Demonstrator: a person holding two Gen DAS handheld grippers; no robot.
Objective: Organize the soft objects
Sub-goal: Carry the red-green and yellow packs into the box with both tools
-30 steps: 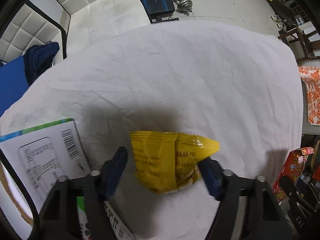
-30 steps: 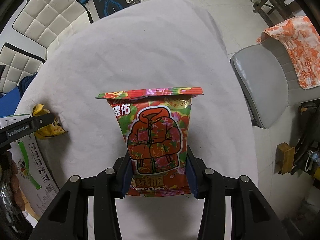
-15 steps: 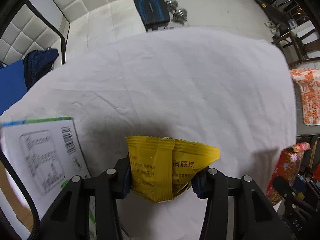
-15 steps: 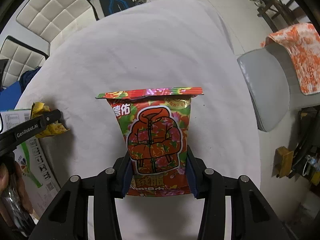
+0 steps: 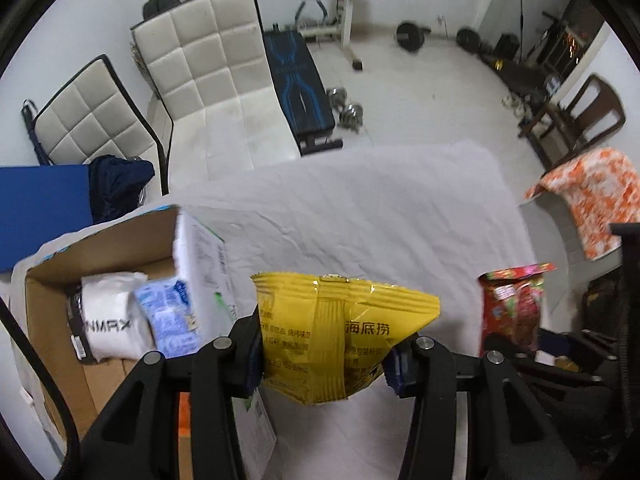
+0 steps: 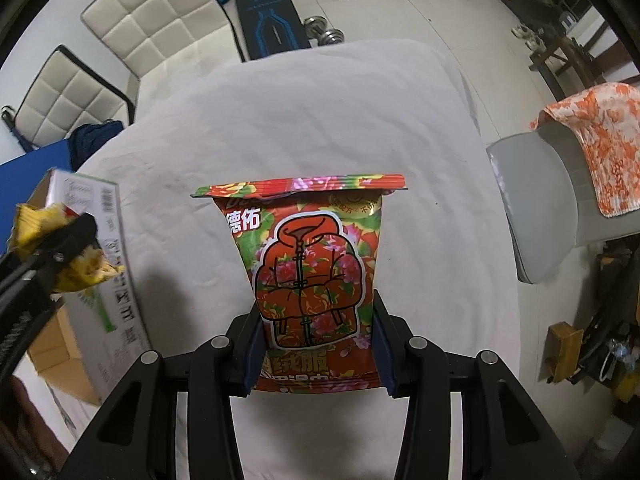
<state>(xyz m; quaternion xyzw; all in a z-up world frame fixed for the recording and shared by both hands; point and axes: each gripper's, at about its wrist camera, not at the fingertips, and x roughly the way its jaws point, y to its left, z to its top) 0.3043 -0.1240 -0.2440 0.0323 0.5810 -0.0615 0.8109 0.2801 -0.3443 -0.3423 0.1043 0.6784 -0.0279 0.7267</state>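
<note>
My left gripper (image 5: 322,354) is shut on a yellow snack bag (image 5: 340,332) and holds it above the white-clothed table (image 5: 360,216), just right of an open cardboard box (image 5: 100,256). The box holds a white packet (image 5: 110,320) and a blue-white packet (image 5: 172,316). My right gripper (image 6: 318,354) is shut on a red floral snack bag (image 6: 312,264), held upright over the table's near middle. The red bag also shows at the right of the left wrist view (image 5: 510,304). The yellow bag (image 6: 60,248) shows at the left of the right wrist view, by the box (image 6: 100,264).
Two white quilted chairs (image 5: 208,68) and a blue weight bench (image 5: 296,80) stand beyond the table's far edge. A grey chair (image 6: 540,192) with an orange floral cloth (image 6: 592,140) stands at the right. Blue fabric (image 5: 40,208) lies at the left.
My left gripper closed on the yellow bag, lifted it off the table and tilted up, bringing the open box into view. My right gripper kept its hold on the red bag.
</note>
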